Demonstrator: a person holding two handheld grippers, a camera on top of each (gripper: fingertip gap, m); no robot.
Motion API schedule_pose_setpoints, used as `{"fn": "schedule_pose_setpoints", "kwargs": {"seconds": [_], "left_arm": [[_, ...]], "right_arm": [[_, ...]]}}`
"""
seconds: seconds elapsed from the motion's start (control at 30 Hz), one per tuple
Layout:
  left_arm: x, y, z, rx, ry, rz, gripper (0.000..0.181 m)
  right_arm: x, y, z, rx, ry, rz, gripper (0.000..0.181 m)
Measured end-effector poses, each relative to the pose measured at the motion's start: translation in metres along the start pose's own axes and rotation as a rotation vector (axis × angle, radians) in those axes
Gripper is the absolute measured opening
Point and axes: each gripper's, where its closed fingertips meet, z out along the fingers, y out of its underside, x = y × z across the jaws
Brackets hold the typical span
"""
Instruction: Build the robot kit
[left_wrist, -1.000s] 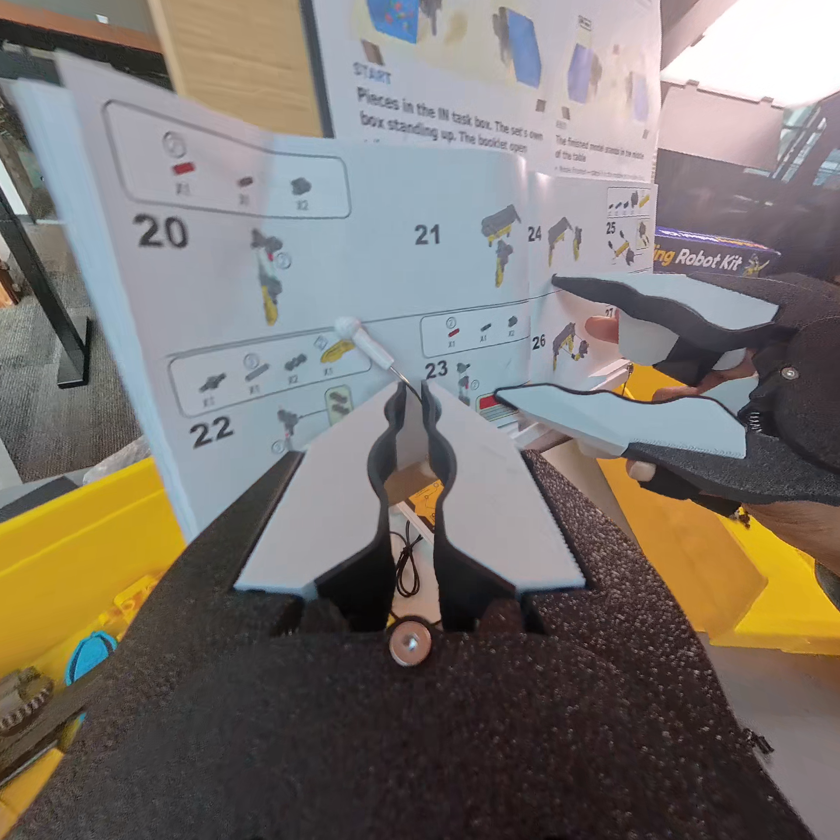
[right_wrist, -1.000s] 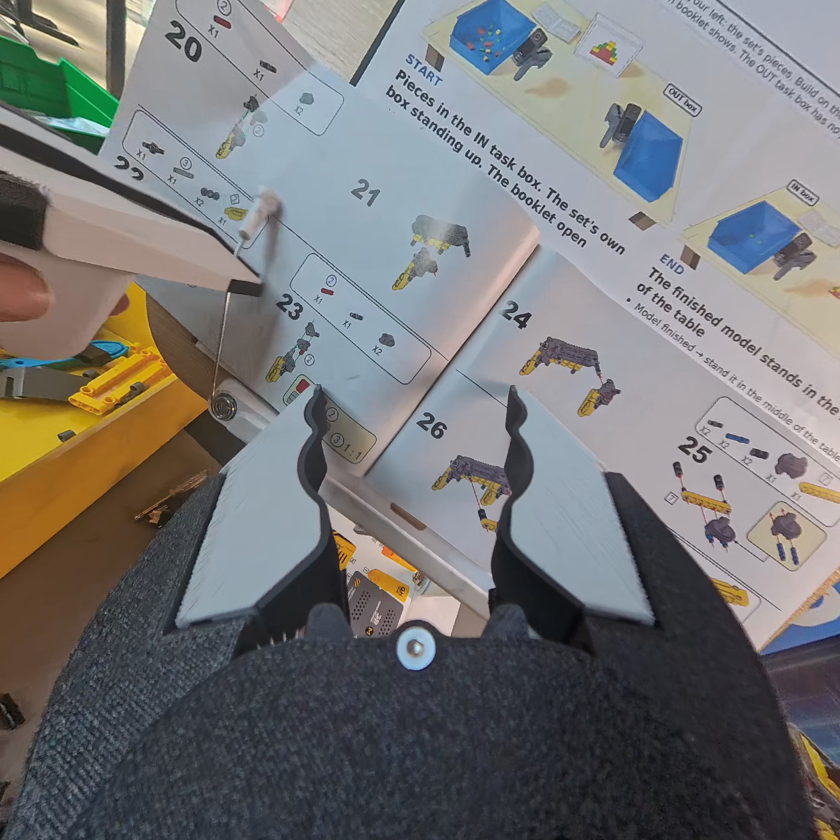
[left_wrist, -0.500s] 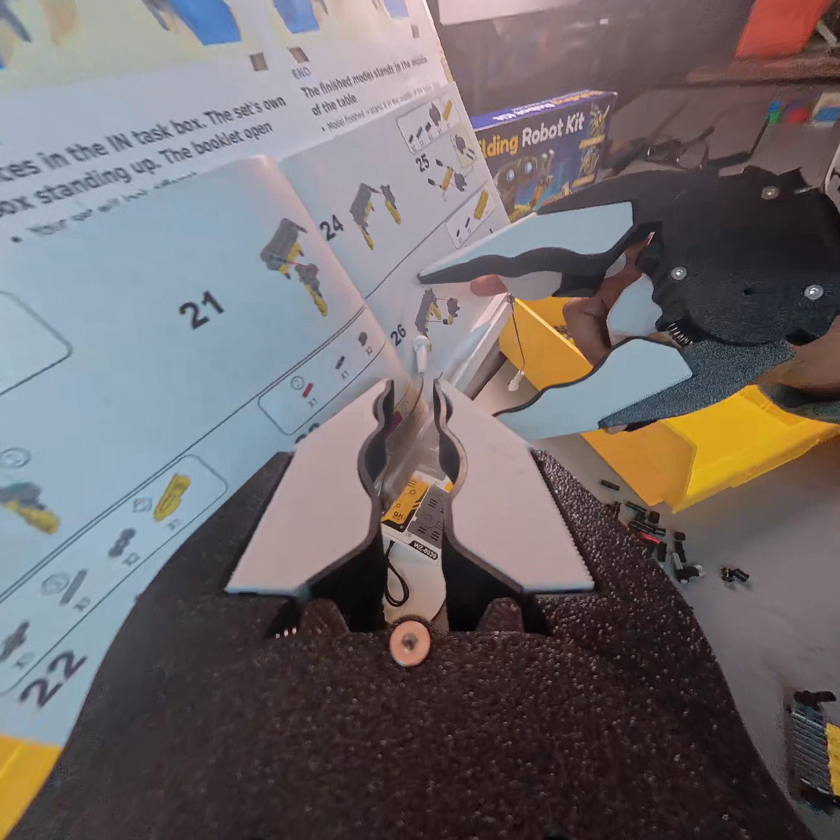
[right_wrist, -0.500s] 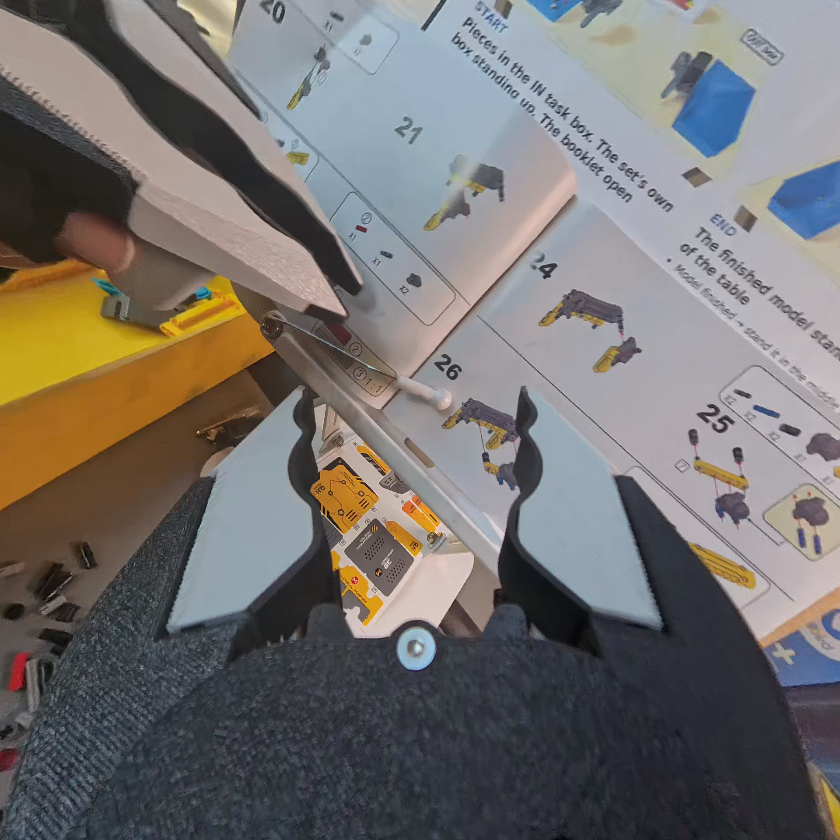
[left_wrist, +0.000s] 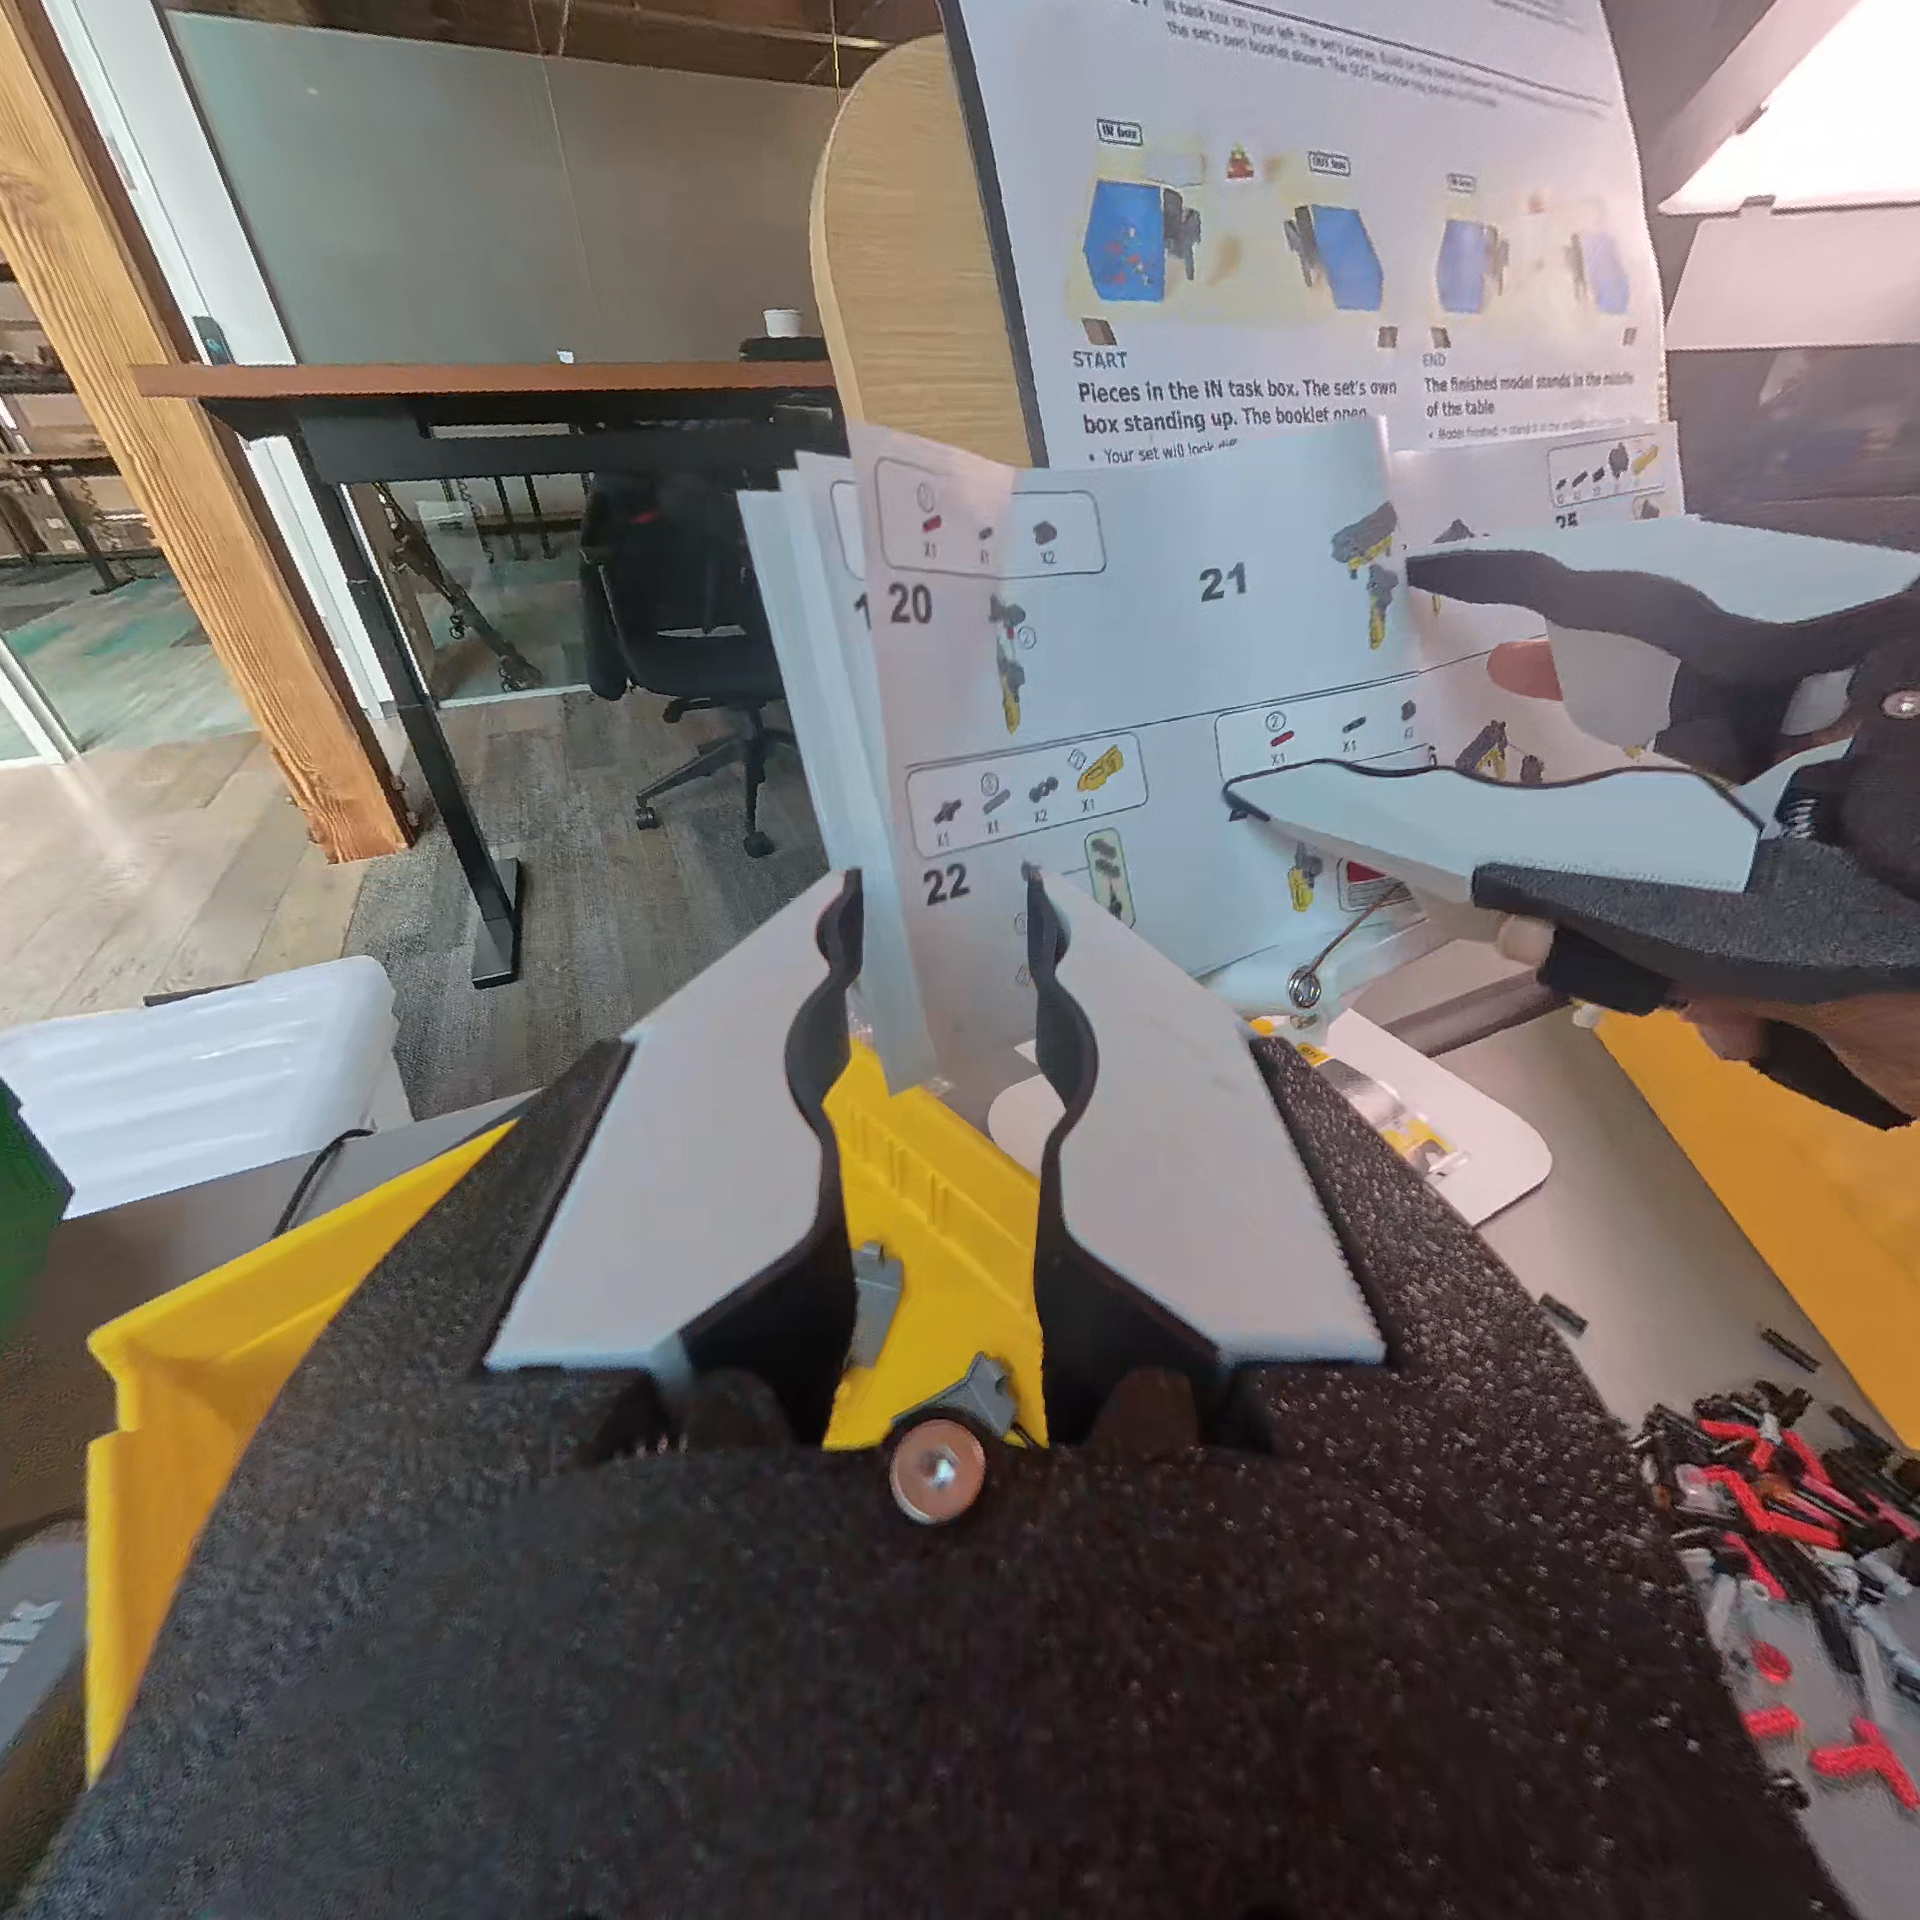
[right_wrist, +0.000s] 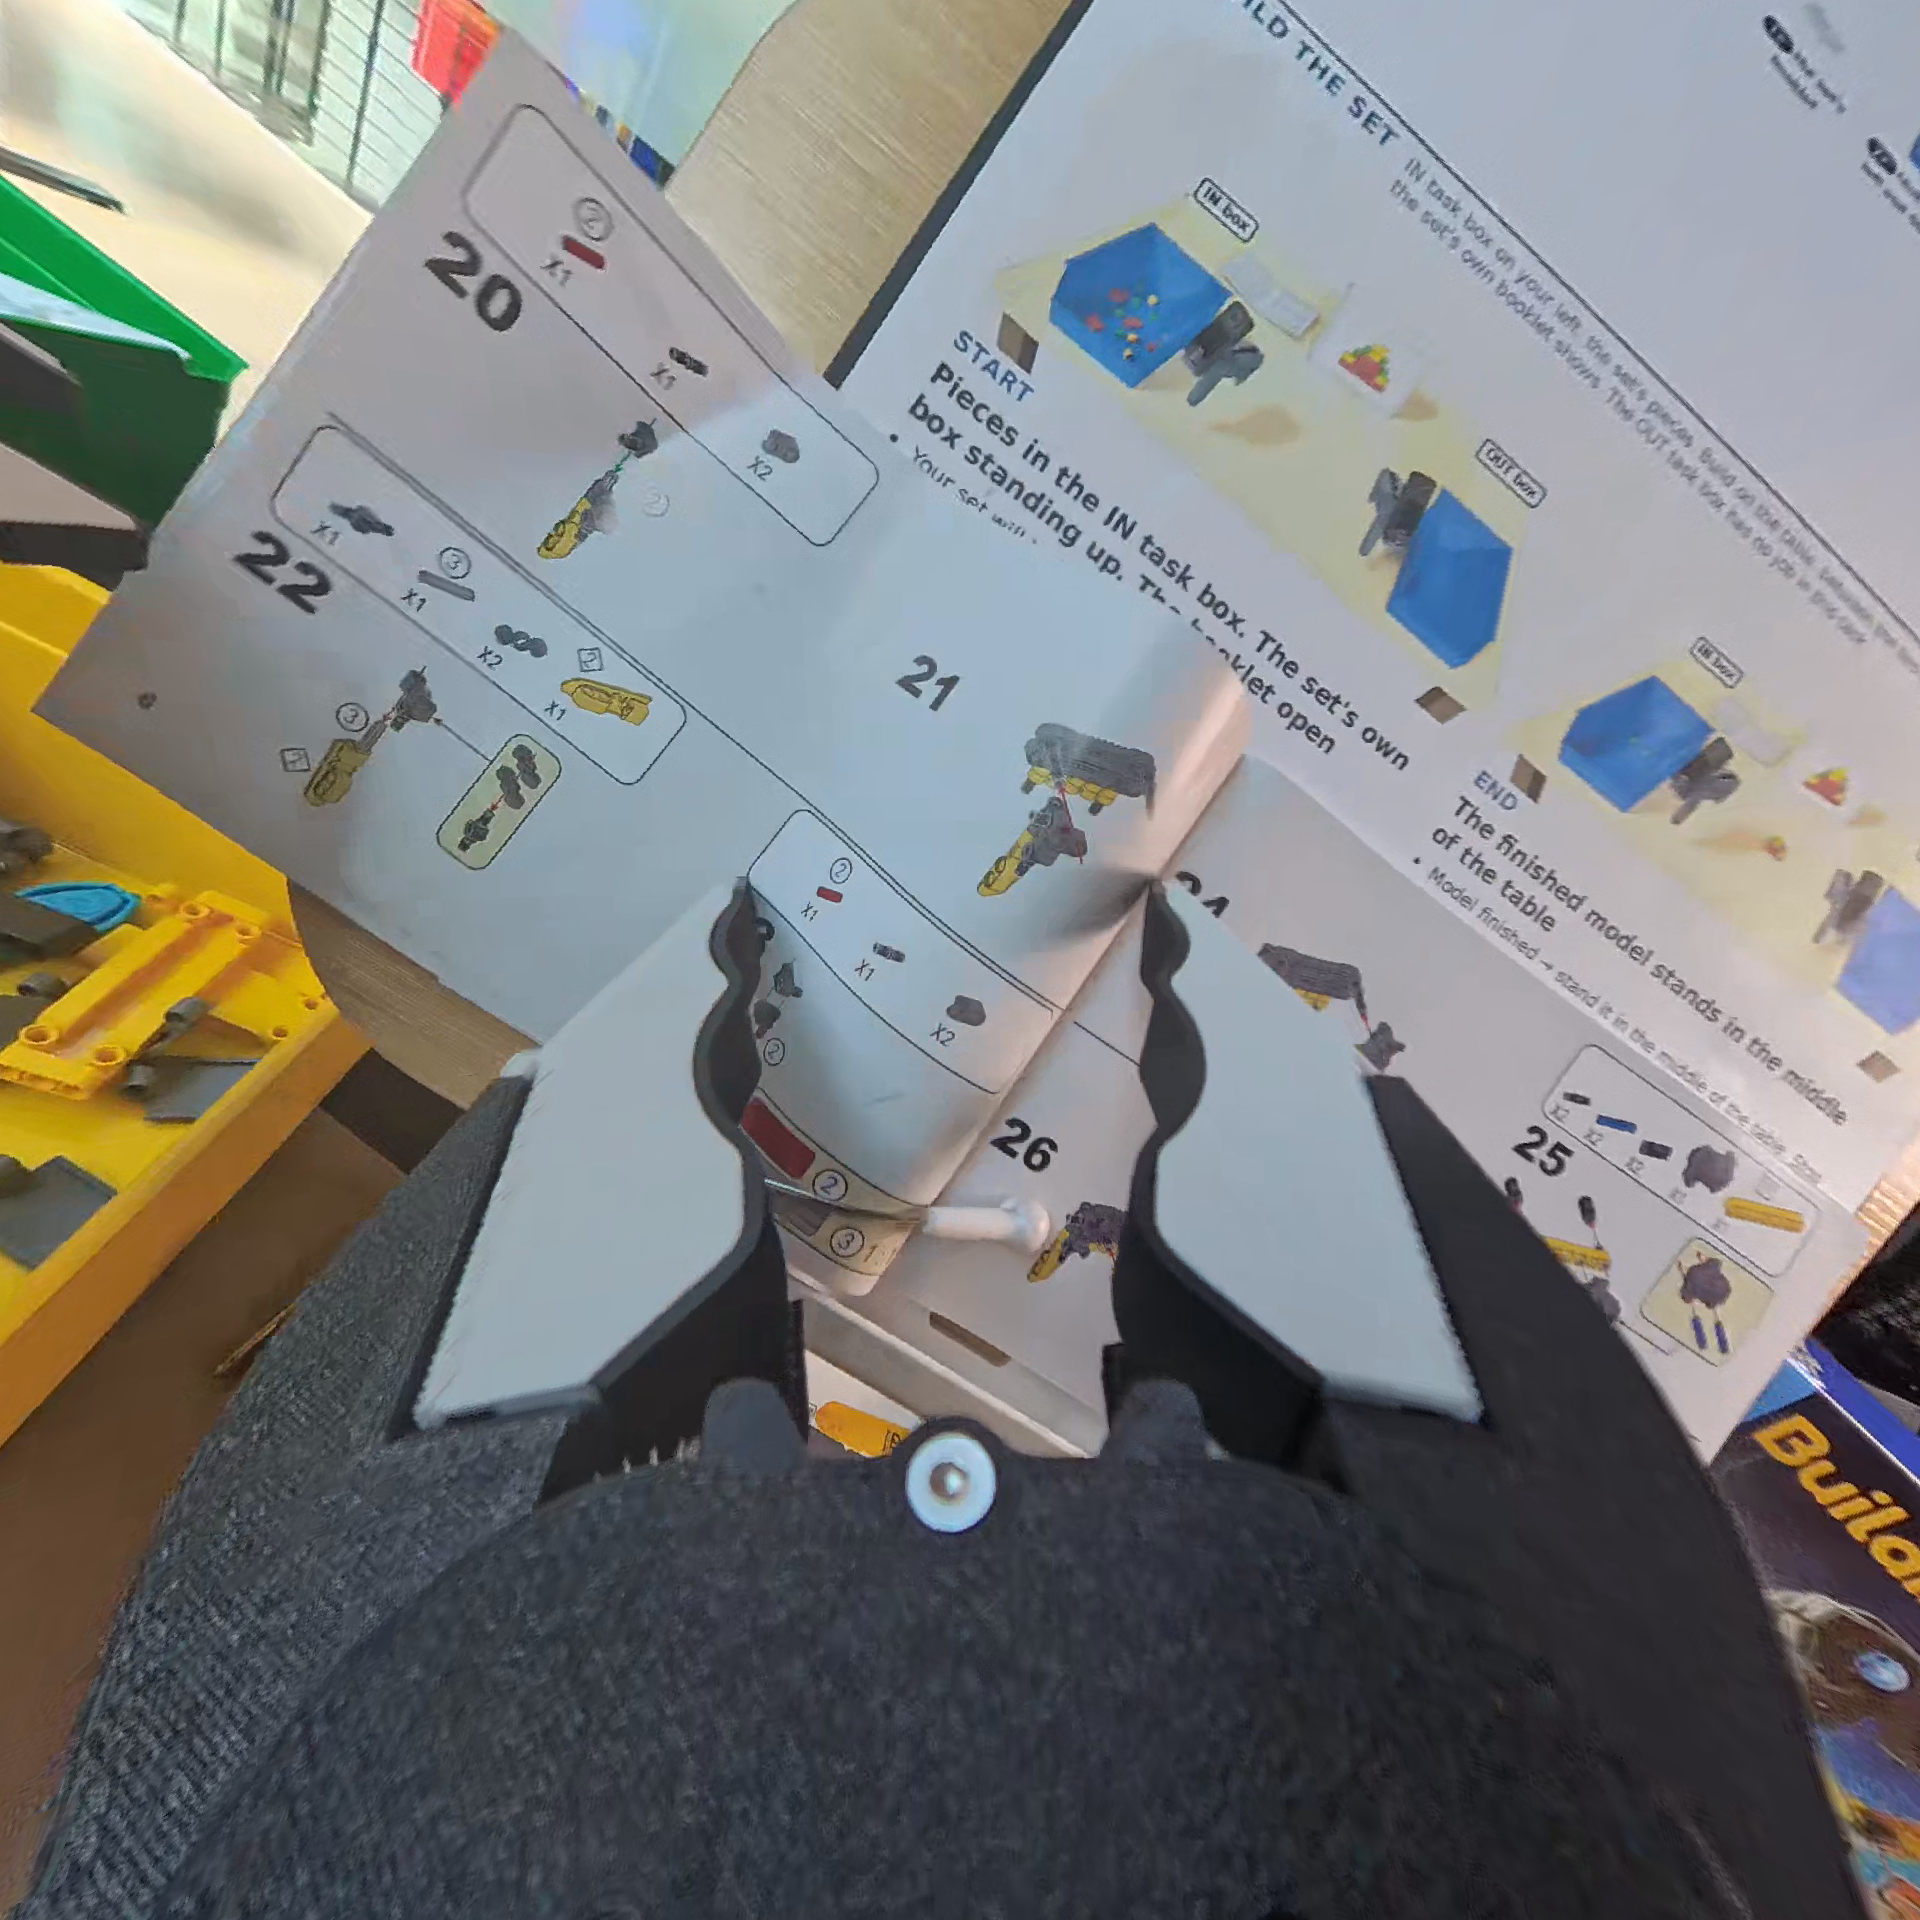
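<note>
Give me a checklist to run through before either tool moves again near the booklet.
1. Left tool open: ok, fingers apart.
2. Right tool open: ok, fingers apart.
3. Booklet standing upright: ok.
4. Booklet's left page edges in line with the left tool's gap: ok.
5. Left tool touching those page edges: cannot tell.
6. White-tipped wire clip clear of the curled page: not ok, it crosses the page's lower corner.
</note>
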Motion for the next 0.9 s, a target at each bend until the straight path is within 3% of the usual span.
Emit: {"fn": "schedule_pose_setpoints", "kwargs": {"seconds": [0.17,0.3,0.4,0.53,0.7,0.9], "left_arm": [[0.011,-0.013,0.001,0.064,0.071,0.052,0.039],[0.024,-0.013,0.016,0.05,0.075,0.132,0.038],[0.013,-0.023,0.024,0.076,-0.017,0.161,0.036],[0.005,-0.038,0.03,0.104,-0.051,0.171,0.046],[0.012,-0.043,0.039,0.082,-0.034,0.256,0.037],[0.004,-0.048,0.047,0.06,-0.014,0.161,0.034]], "right_arm": [[0.01,0.0,-0.014,0.124,-0.125,0.13,0.041],[0.014,0.007,-0.016,0.134,-0.229,0.243,0.023],[0.014,0.007,-0.017,0.139,-0.255,0.258,0.021],[0.015,0.008,-0.018,0.154,-0.283,0.292,0.017],[0.017,0.009,-0.018,0.181,-0.317,0.321,0.014],[0.018,0.01,-0.02,0.194,-0.345,0.329,0.012]]}}
